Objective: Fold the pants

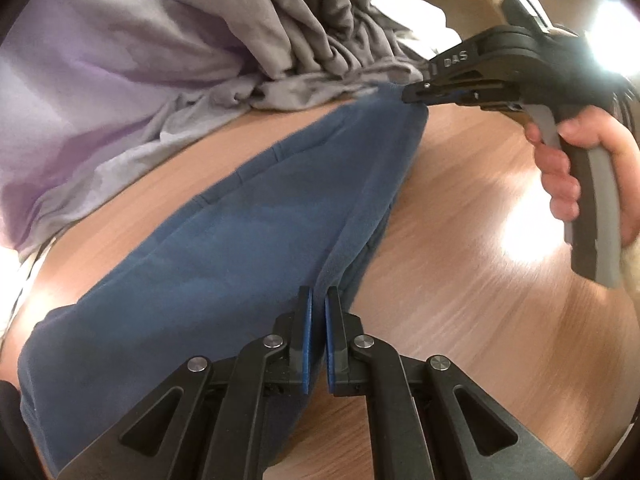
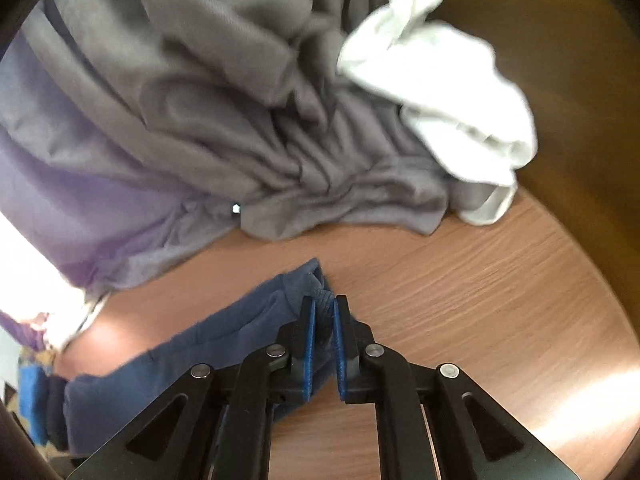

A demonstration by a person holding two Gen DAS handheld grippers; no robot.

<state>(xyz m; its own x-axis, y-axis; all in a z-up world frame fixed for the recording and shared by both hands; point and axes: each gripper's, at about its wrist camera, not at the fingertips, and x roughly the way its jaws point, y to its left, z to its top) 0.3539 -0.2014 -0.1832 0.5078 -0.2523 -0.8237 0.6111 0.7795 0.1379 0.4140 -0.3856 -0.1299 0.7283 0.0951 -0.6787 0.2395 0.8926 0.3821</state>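
The blue pants (image 1: 224, 248) lie stretched over the wooden table (image 1: 460, 280), held taut between both grippers. My left gripper (image 1: 319, 300) is shut on the near edge of the pants. My right gripper (image 1: 412, 94) shows in the left wrist view at the upper right, shut on the far corner of the pants. In the right wrist view my right gripper (image 2: 324, 306) pinches a bunched blue corner of the pants (image 2: 224, 332), which trail off to the lower left.
A pile of grey cloth (image 1: 320, 32) (image 2: 224, 120), a lilac garment (image 1: 88, 112) (image 2: 80, 200) and a white cloth (image 2: 448, 108) lie on the table just beyond the pants. Bare wood (image 2: 480, 280) shows to the right.
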